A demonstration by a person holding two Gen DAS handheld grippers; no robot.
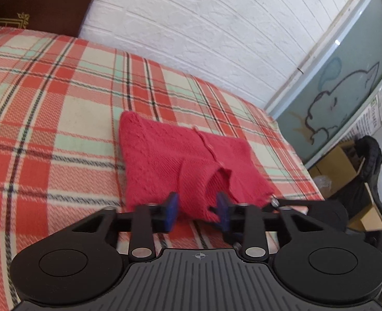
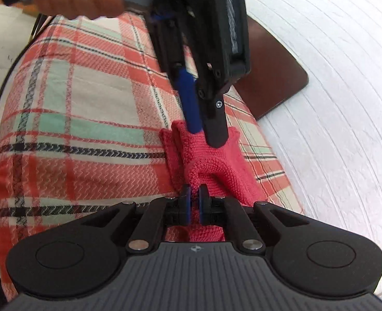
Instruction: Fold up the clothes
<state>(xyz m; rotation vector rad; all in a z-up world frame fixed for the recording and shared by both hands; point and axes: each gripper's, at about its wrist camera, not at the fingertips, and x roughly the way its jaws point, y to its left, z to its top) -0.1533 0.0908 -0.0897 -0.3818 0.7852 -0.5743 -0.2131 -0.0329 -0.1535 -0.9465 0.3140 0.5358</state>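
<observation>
While the red knit garment (image 1: 180, 153) lies near the plaid bed's (image 1: 61, 98) wall-side edge, the left tongs (image 1: 198, 210) gape around its hem, not pressing. The right tongs (image 2: 194, 202) pinch its corner tight; bare blanket spreads wide on the other side.

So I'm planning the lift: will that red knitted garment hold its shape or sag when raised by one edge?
Probably sag: the red knitted garment already droops and bunches where the right tongs pinch it. The chunky knit looks grippy, unlikely to slip. It lies flat on the plaid blanket, so it seems light.
</observation>
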